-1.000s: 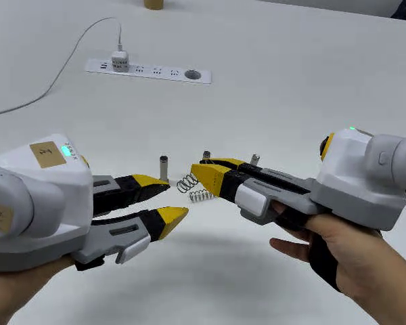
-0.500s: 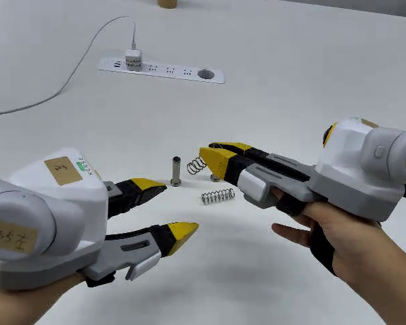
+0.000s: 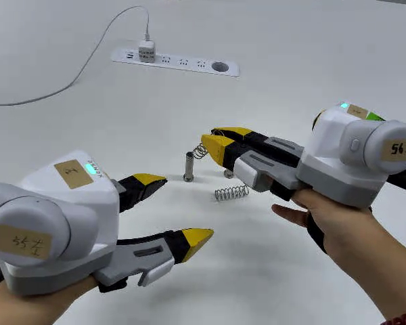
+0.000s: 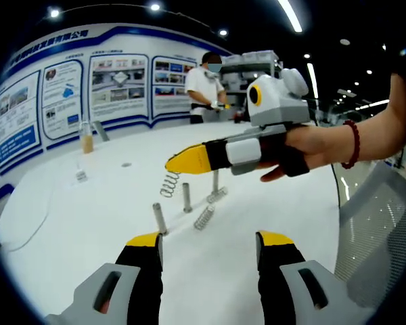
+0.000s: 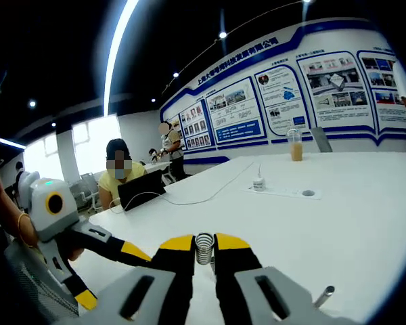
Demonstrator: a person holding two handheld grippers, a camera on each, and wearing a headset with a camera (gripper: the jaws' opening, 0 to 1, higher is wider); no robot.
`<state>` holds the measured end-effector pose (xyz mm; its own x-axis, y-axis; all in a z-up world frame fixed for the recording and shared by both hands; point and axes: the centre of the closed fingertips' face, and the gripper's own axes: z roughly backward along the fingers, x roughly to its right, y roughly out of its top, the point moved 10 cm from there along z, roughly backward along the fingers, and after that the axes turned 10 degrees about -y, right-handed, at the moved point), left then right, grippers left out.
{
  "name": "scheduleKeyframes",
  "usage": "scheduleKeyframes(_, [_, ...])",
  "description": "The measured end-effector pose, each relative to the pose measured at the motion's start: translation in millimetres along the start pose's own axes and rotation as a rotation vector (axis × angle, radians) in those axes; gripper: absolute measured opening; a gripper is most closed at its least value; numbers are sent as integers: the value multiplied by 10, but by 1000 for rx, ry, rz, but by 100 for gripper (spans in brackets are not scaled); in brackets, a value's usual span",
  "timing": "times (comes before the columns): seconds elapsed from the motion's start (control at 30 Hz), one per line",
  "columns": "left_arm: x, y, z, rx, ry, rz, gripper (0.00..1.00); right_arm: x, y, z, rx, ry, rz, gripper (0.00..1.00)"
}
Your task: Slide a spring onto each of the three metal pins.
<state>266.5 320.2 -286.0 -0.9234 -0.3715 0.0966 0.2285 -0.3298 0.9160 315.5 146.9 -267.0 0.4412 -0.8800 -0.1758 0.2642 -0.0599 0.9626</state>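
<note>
Pinching spring in right gripper, centre frame, likely to thread onto pin; holding left gripper agape, lower left, clear.

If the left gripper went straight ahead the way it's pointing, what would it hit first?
Probably the loose spring lying on the table, almost dead ahead between the left gripper's open jaws; the nearest pin stands just left. Depth is uncertain.

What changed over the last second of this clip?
The right hand-held gripper lifted one spring off the table, away from the loose spring beside it, and holds it pinched near the pins. The loose spring stayed lying, the left hand-held gripper open.
</note>
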Motion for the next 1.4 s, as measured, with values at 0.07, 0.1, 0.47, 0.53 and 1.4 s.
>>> scheduleKeyframes(0.07, [3,-11,-6,-5,-2,-5,59,15,-12,-36,-5,-3,7,12])
scheduleKeyframes(0.1, [5,-14,-8,-6,-1,-5,60,18,-16,-49,-5,-4,10,12])
scheduleKeyframes(0.47, [-3,-30,-31,-5,11,-14,67,29,-58,-209,-47,-10,64,12])
scheduleKeyframes(0.53, [-6,-36,-32,-5,11,-9,68,25,-61,-220,-56,-10,75,12])
scheduleKeyframes(1.4, [-8,-73,-35,-20,-1,25,68,-89,-44,-314,-159,-11,295,12])
